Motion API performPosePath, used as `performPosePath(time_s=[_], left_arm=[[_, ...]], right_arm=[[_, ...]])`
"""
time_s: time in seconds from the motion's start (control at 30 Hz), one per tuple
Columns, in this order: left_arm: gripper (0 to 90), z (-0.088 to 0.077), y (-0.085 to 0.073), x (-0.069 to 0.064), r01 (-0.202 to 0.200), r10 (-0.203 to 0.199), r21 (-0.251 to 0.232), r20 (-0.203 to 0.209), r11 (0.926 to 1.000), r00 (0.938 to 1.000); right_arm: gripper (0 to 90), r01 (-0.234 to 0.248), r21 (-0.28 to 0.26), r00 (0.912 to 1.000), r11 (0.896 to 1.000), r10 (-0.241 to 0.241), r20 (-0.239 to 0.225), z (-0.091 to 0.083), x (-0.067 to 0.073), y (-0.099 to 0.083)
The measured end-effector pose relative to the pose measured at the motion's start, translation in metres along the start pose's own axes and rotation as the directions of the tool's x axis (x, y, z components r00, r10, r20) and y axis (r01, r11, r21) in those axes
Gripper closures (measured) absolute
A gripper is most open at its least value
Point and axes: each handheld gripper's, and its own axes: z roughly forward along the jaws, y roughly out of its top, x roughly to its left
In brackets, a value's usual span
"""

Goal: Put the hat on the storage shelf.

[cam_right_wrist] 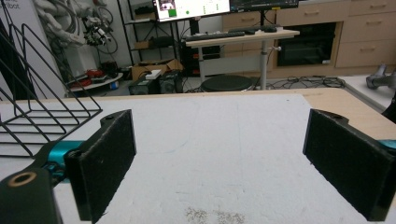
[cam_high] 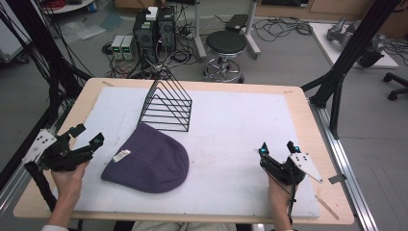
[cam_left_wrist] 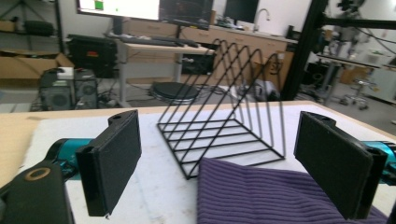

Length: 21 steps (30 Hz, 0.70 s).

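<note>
— So where do we stand? The white foam mat (cam_high: 231, 130) covers the table, with the black wire file rack (cam_high: 166, 103) at its far left and the purple knit beanie (cam_high: 149, 166) lying flat just in front of it, touching the rack's base.

— We judge we're at the approach. Our left gripper (cam_high: 86, 139) hovers beside the beanie, jaws wide apart; our right gripper (cam_high: 278, 148) waits well off, jaws apart too, empty.

— Next?

— Probably bring the left jaws over the beanie's edge and pinch the fabric.

- A grey floor (cam_high: 288, 53) with lots of black wires.
- A round black stool (cam_high: 226, 44) past the table's far edge.
- Computer boxes (cam_high: 154, 29) beside it.
- Wooden cupboards (cam_right_wrist: 327, 32) and a lit screen (cam_right_wrist: 191, 8).
</note>
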Motion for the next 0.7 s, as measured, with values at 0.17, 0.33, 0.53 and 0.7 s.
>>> performPosePath(time_s=[0.17,0.33,0.53,0.7], left_arm=[[15.3,0.006,0.003,-0.007,-0.011,0.01,0.014,0.059,0.9998,0.9982],[15.6,0.014,0.009,-0.016,-0.042,0.035,0.042,0.148,0.9982,0.9883],[15.9,0.02,0.013,-0.029,-0.083,0.07,0.055,0.21,0.995,0.9752],[15.9,0.028,0.017,-0.04,-0.12,0.098,0.068,0.263,0.9904,0.9597]], right_arm=[[8.7,-0.002,0.003,1.0,1.0,0.002,-0.003,0.0,0.0,0.0],[8.7,-0.007,0.005,1.0,1.0,0.007,-0.005,0.0,0.001,0.0],[8.7,0.015,0.007,0.9998,1.0,-0.015,-0.015,0.001,0.003,0.0],[8.7,0.029,0.002,0.9995,1.0,-0.029,-0.01,0.001,0.004,0.0]])
